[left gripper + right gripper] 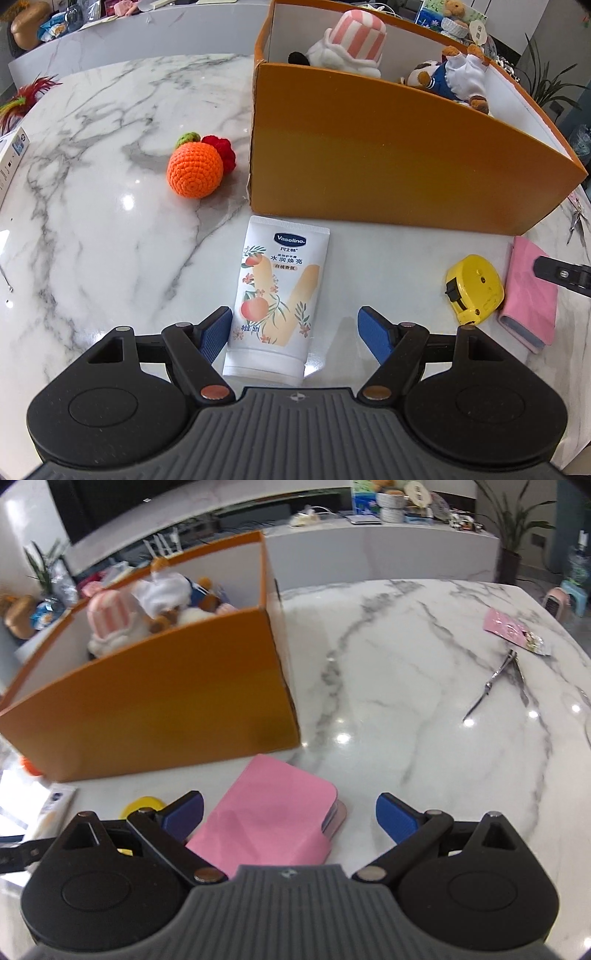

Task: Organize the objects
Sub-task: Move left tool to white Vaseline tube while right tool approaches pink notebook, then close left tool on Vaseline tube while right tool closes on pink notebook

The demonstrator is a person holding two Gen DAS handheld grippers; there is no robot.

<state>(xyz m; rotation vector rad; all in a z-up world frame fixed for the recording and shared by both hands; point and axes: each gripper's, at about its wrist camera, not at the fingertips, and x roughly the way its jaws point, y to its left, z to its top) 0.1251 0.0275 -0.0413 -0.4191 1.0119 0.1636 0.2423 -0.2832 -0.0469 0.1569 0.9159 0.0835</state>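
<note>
Here the left gripper (295, 328) stands open astride the tube (277, 295), which lies before the box (388, 166). Close squarely on its middle, not the cap. The right gripper (290, 812), open too, hovers over the pink wallet (273, 812), probably not touching.

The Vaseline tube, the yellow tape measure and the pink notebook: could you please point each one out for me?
Vaseline tube (277, 295): left wrist view, middle of its printed front.
Yellow tape measure (476, 284): left wrist view, its yellow side face.
Pink notebook (269, 808): right wrist view, centre of its cover.
</note>
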